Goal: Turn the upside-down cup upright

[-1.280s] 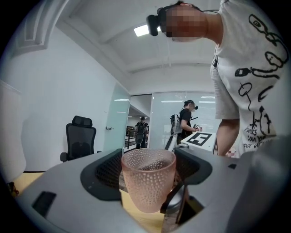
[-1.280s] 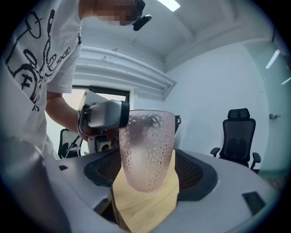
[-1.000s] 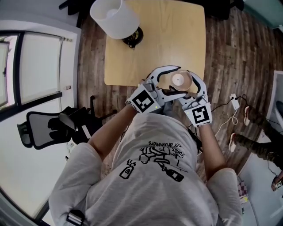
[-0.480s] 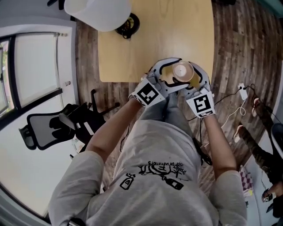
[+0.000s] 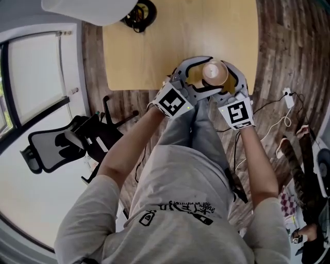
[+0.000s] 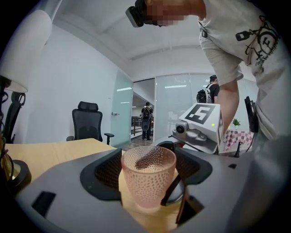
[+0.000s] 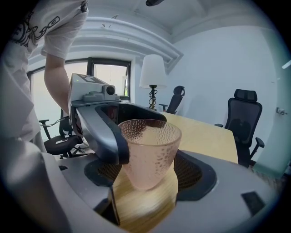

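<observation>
The pink dimpled glass cup point(image 5: 215, 72) stands mouth up over the near edge of the wooden table point(image 5: 144, 46). In the left gripper view the cup point(image 6: 148, 175) sits between my left gripper's point(image 6: 149, 170) pads, which touch it near the rim. The right gripper view shows the cup point(image 7: 152, 154) held the same way in my right gripper point(image 7: 150, 168), crosswise to the left. A left finger point(image 7: 109, 141) presses the cup's side. Both grippers meet around the cup from opposite sides: left gripper point(image 5: 206, 77), right gripper point(image 5: 223, 77). Whether the base touches the table cannot be told.
A lamp with a white shade point(image 5: 90, 7) and dark base point(image 5: 138, 13) stands at the table's far left corner. A black office chair point(image 5: 56, 144) is on the floor to the left. Cables point(image 5: 281, 124) lie on the floor to the right.
Both grippers and the cup have shifted a little farther over the table, while my head view has slid forward. The cup stays enclosed by both grippers.
</observation>
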